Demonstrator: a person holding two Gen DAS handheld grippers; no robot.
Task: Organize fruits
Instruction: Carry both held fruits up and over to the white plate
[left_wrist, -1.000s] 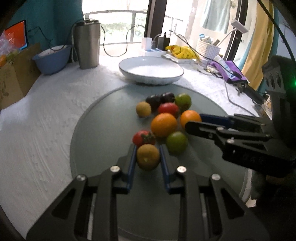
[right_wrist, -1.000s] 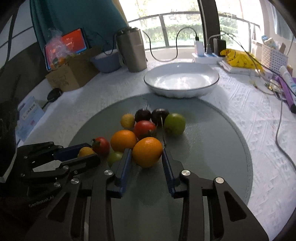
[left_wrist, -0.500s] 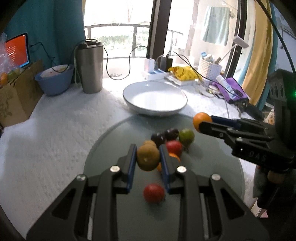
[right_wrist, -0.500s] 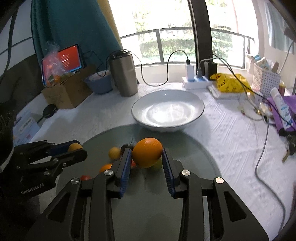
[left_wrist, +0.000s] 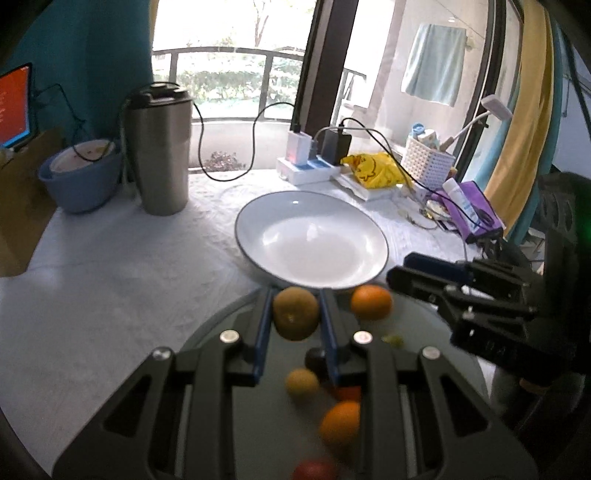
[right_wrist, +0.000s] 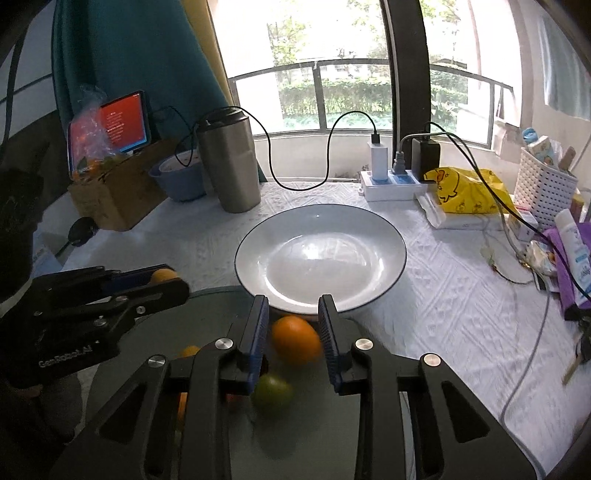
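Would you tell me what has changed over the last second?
Both grippers lifted their fruit off the grey mat toward the white plate: the left gripper holds a brownish fruit, the right gripper an orange. Right jaws closed slightly further. Plate empty; other fruit remain on the mat.

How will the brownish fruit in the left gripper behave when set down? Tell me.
The brownish fruit is round, so it will likely roll; the raised rim of the white plate should probably contain it. It keeps its shape in the left gripper, so it seems firm, not fragile.
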